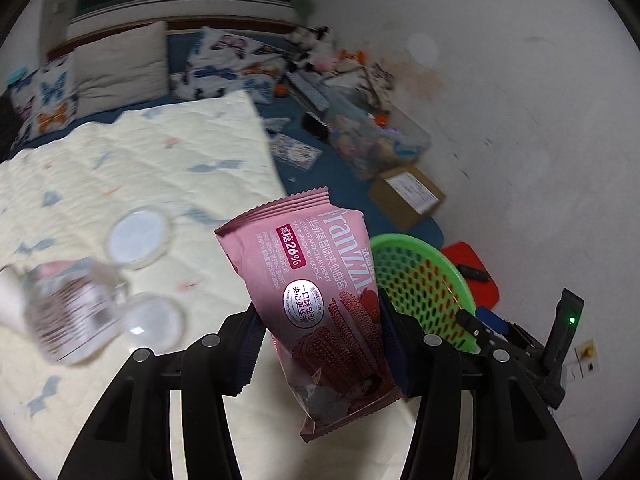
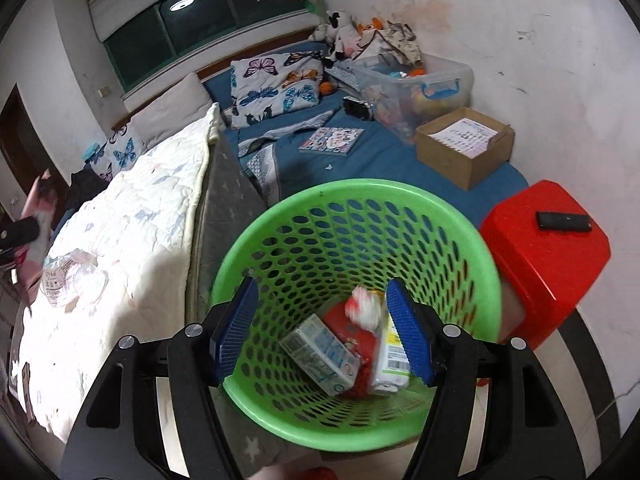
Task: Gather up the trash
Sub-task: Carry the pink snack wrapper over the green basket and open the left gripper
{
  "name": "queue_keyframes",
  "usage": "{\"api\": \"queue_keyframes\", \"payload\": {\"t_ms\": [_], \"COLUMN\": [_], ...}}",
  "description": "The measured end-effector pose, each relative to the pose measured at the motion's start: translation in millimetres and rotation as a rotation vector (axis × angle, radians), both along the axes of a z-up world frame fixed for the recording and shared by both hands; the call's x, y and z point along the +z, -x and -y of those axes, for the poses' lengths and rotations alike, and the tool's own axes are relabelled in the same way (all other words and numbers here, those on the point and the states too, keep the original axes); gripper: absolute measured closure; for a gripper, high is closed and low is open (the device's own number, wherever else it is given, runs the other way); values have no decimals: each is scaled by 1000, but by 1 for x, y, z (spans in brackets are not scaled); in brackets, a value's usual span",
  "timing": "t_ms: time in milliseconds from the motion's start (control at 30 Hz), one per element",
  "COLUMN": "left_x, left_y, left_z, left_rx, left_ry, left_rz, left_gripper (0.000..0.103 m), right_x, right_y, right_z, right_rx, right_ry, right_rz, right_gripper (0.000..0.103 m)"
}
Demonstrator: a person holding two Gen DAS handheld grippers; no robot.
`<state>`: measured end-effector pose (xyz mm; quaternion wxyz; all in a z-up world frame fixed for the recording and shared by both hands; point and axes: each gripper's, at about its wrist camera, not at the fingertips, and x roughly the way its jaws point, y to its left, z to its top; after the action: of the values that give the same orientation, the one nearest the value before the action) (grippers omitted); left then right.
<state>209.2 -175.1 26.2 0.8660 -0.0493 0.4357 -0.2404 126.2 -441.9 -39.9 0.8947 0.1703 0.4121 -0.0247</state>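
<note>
Pink biscuit wrapper (image 1: 320, 300) stands pinched lengthwise in the left gripper (image 1: 320, 344) over the quilt's (image 1: 132, 168) edge; the green mesh bin (image 1: 424, 280) lies just right of it. The right gripper (image 2: 320, 332), spread and empty, hangs above that bin's mouth.

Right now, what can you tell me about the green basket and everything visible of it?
The green basket is a round plastic bin with a smooth solid rim and walls pierced by rows of oval holes. It stands upright on the floor, between the bed edge and a red stool that sits close against its right side. Inside lie a pale carton, a red wrapper and a white-yellow pack. The right tongs hang open over its mouth, holding nothing. From the left wrist view only part of its rim and wall shows.
</note>
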Motion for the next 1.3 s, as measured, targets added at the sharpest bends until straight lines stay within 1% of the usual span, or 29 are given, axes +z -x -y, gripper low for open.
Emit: {"api": "queue_keyframes", "payload": {"t_ms": [233,400,567,633,700,800,867,933,1100,1300], "left_x": [-14,-22,-30,-33,-35,-38,-40,-41,-40,-34], "left_y": [-8,-10,-12,-11,-11,-11,-11,-10,-7,-6], "left_z": [57,90,117,124,128,133,135,136,131,107], "left_rx": [-94,-152,-202,-216,-226,-240,-249,-259,-265,-238], "left_ry": [-33,-50,-65,-70,-74,-73,-70,-62,-54,-34], "left_rz": [-11,-13,-16,-12,-14,-17,-15,-18,-13,-2], "left_gripper": [52,52,51,49,46,37,34,27,27,27], "right_x": [-1,-3,-3,-3,-4,-5,-5,-5,-5,-1], "right_y": [18,28,33,33,35,36,36,35,34,33], "right_z": [12,16,17,17,18,18,19,20,19,10], "right_rx": [-25,-31,-32,-34,-36,-38,-39,-39,-38,-23], "right_ry": [6,7,8,8,4,1,1,0,-4,-8], "right_rz": [-8,-14,-17,-17,-16,-16,-17,-18,-16,-9], "right_gripper": [36,36,36,36,36,36,36,36,36,36]}}
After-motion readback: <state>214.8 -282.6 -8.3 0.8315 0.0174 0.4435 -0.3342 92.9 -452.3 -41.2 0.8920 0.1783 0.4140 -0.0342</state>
